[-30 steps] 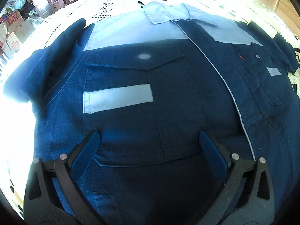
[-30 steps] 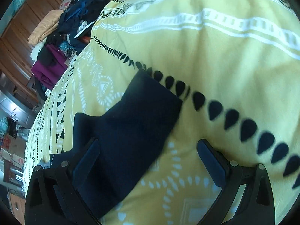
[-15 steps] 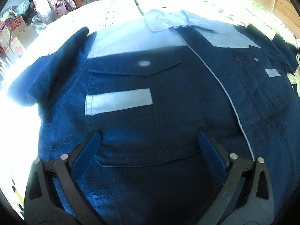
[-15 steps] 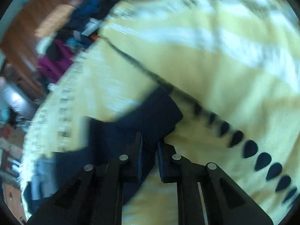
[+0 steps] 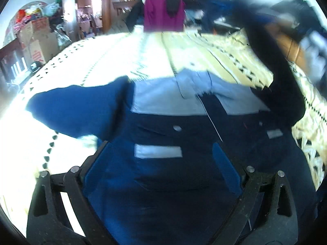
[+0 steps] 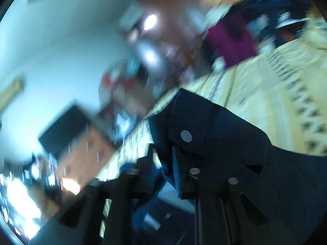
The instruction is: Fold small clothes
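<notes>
A navy shirt [image 5: 173, 183] with a pale-blue yoke and collar [image 5: 192, 85] lies front up on the yellow patterned bedspread [image 5: 122, 57]. Its left sleeve [image 5: 77, 112] is spread flat to the side. My left gripper [image 5: 159, 145] hovers over the chest pocket, open and holding nothing. The shirt's right sleeve [image 5: 282, 77] is pulled up off the bed. In the blurred right wrist view my right gripper [image 6: 163, 155] has that sleeve's cuff [image 6: 214, 126] pinched between its fingers. Its jaws are opening slightly with the cloth still between them.
A heap of clothes with a magenta garment [image 5: 163, 14] sits past the far end of the bed. Cardboard boxes [image 5: 36, 40] stand at the back left. A wooden dresser [image 6: 85, 155] shows beside the bed in the right wrist view.
The right gripper closed on the sleeve cuff and swung it up off the bedspread. The left gripper rose and tilted up from the shirt, staying open.
</notes>
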The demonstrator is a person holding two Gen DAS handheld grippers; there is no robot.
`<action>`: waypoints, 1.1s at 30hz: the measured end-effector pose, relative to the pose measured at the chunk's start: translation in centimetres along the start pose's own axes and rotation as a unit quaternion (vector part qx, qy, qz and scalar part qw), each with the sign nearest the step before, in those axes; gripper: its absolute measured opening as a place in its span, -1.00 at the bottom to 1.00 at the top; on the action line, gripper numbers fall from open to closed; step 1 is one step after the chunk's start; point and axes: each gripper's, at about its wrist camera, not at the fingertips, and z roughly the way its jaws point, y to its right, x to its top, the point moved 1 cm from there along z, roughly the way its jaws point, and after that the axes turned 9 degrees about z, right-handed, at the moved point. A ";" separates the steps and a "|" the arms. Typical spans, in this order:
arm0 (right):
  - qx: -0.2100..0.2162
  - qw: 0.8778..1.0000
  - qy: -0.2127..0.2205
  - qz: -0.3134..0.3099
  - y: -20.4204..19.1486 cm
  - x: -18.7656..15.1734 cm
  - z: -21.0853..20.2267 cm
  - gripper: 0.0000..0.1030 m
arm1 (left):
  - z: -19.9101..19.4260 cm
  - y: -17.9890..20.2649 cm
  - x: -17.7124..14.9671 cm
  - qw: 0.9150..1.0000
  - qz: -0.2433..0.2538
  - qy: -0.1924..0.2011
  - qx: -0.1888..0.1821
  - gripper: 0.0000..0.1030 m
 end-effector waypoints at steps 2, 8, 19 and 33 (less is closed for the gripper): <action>-0.037 0.998 -0.050 -0.018 -1.1 -3.8 5.7 -0.10 | 0.3 -1.7 0.6 1.000 -0.001 0.001 0.010 0.88; -0.056 0.996 -0.070 0.025 1.3 -13.6 2.9 -0.02 | 3.2 -5.8 2.4 1.000 -0.018 -0.017 0.012 0.88; -0.221 0.964 -0.034 0.140 14.8 -21.1 -14.1 0.04 | 10.6 -4.5 7.8 0.989 -0.085 -0.018 -0.122 0.83; -0.267 0.948 0.012 0.174 20.9 -23.6 -17.5 0.05 | 17.4 -4.9 10.2 0.991 -0.092 -0.063 -0.079 0.55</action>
